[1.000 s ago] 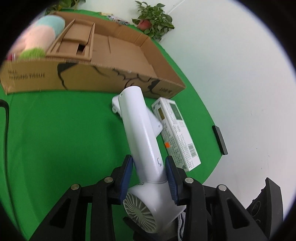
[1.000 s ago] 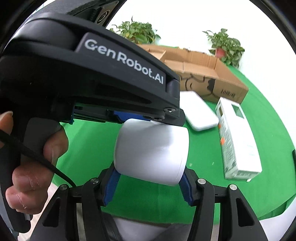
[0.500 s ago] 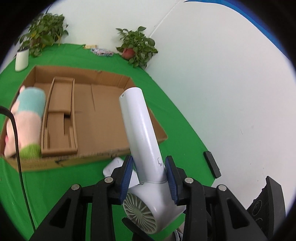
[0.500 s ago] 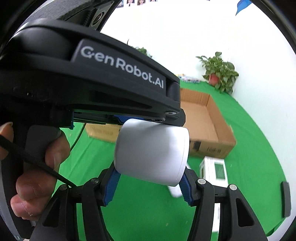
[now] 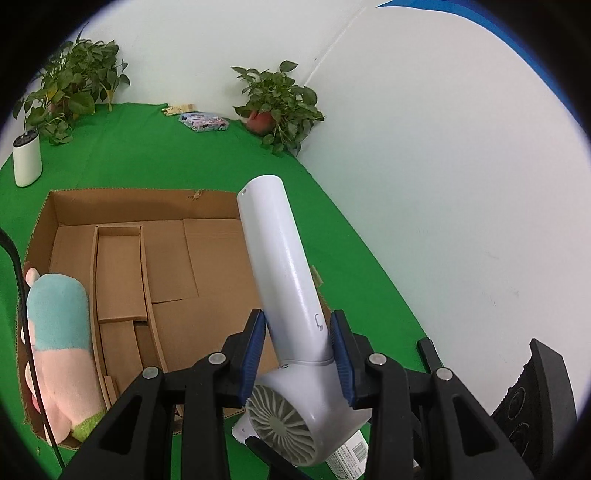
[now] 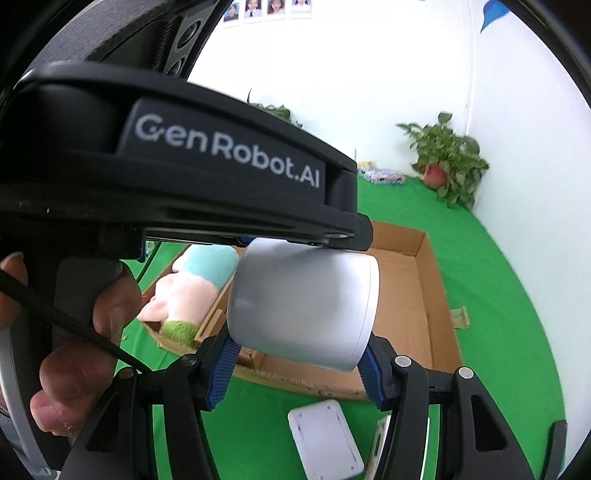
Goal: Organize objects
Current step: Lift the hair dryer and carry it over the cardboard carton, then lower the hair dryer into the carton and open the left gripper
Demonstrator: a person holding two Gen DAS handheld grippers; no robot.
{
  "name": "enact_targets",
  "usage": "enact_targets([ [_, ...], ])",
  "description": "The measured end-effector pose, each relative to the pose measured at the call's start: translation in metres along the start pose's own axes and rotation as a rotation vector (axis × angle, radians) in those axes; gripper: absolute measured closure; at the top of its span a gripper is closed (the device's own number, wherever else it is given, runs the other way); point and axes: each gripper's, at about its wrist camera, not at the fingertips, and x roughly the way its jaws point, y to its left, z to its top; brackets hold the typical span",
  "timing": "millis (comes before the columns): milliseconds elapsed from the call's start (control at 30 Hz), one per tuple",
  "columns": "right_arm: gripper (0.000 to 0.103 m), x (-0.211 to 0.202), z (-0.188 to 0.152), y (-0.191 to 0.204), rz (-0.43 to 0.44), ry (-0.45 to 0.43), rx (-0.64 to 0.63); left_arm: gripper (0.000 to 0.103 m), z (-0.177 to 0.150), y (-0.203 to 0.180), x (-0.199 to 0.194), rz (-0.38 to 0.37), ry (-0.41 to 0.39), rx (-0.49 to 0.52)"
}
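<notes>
Room: white walls ahead of both tongs; row of small photos high on the far wall, too small to make out.
Surface: green cloth spread below and beyond both tongs.
Cardboard box: open-topped, below and ahead of both tongs; plush toy lying inside at its left end; loose cardboard insert beside the toy.
Hair dryer: white, carried above the near right part of the box, handle pointing away from the left tongs, fan grille facing back toward them.
Left tongs: partly closed, blue pads clamped on the dryer's handle near the body.
Right tongs: partly closed, blue pads gripping the dryer's round barrel.
Hand: wrapped round the left tongs' black grip.
Potted plants: at the far edge of the cloth.
White flat device: on the cloth under the right tongs.
Writing: "GenRobot.AI" on the left tongs' housing.
</notes>
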Motion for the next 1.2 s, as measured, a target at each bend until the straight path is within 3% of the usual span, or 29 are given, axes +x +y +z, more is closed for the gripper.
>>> enact_targets([
  [333, 0.048, 0.095, -0.029, -0.022, 0.130, 0.175, 0.095, 0.068, -0.010, 0.068, 0.089, 0.095, 0.172, -0.112],
  [667, 0.048, 0.160, -0.056, -0.052, 0.222, 0.308, 0.173, 0.066, -0.026, 0.088, 0.142, 0.206, 0.306, -0.115],
  [833, 0.045, 0.168, -0.051, -0.054, 0.244, 0.328, 0.176, 0.066, -0.022, 0.084, 0.133, 0.280, 0.295, -0.095],
  [1067, 0.041, 0.163, -0.040, -0.062, 0.339, 0.318, 0.194, 0.066, -0.015, 0.075, 0.084, 0.269, 0.215, -0.064],
  [1200, 0.046, 0.184, -0.031, -0.089, 0.326, 0.366, 0.250, 0.065, -0.033, 0.095, 0.053, 0.361, 0.186, -0.074],
])
